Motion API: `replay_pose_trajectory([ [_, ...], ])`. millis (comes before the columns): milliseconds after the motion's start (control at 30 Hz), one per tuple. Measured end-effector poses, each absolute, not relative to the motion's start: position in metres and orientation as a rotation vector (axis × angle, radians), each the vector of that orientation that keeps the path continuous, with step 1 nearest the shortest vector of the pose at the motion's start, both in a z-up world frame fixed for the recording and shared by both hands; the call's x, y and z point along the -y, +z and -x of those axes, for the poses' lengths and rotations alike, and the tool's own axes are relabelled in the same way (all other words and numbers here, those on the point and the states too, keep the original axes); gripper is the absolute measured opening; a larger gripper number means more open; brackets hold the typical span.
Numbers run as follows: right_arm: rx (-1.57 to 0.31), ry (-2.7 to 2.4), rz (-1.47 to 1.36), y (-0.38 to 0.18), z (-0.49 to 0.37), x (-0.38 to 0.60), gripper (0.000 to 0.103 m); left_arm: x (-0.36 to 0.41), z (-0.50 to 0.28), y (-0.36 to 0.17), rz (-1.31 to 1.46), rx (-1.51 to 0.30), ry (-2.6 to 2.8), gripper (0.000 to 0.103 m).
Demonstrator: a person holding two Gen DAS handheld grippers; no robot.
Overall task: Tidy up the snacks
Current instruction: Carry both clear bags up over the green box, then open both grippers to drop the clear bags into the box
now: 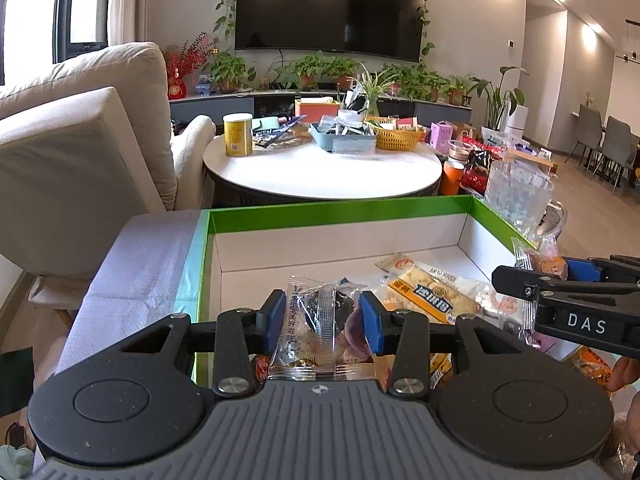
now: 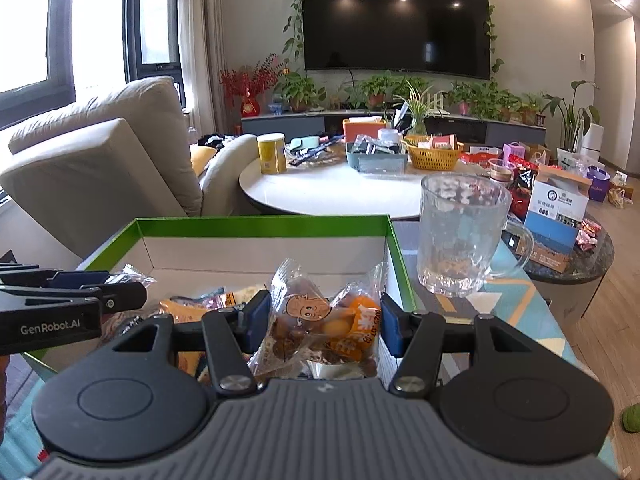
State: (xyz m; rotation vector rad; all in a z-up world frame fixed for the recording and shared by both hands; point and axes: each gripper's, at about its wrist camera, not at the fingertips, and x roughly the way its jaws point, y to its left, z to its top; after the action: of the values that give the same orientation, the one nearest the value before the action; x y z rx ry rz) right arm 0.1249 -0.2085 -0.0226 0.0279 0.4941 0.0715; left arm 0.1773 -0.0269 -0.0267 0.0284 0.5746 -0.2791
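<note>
The left claw (image 1: 323, 322) sits low and centre in the left wrist view, level and pointing forward over the near edge of a green-rimmed box (image 1: 340, 213), its blue pads (image 1: 276, 320) pressed against the sides of a clear snack packet (image 1: 310, 332) with a white printed strip and a dark filling; the jaws are narrowed onto that packet. Just past it, inside the box, lies a yellow-labelled snack bag (image 1: 430, 292) on the white floor of the box, right of centre. The right claw (image 1: 532, 270) enters that view from the right edge, lying roughly sideways across the box's right wall, and it pinches a small packet with a cartoon face (image 1: 550, 266). In the right wrist view the same claw (image 2: 320, 320) appears low and centre, level and aimed ahead, its pads (image 2: 390, 330) closed on the cartoon-face packet (image 2: 308, 312), whose crinkled clear wrapper holds brown and orange pieces; the packet hangs over the near right corner of the box (image 2: 260, 222). The left claw (image 2: 120, 290) shows at the left edge of this view, reaching in over the box. To the right of the box a textured glass mug (image 2: 460, 232) stands upright on the patterned counter (image 2: 516, 300), near the box wall but apart from it. A round white counter (image 2: 340, 192) with baskets and a yellow canister (image 2: 272, 154) lies further back.
</note>
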Motion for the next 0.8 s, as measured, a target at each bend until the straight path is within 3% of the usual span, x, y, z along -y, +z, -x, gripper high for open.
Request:
replay_pose_trajectory([
  [800,-0.519,0.04,0.009,-0.032,-0.093,0.205,0.048,0.017,-0.149,-0.037,-0.014,-0.636,-0.219,0.045],
])
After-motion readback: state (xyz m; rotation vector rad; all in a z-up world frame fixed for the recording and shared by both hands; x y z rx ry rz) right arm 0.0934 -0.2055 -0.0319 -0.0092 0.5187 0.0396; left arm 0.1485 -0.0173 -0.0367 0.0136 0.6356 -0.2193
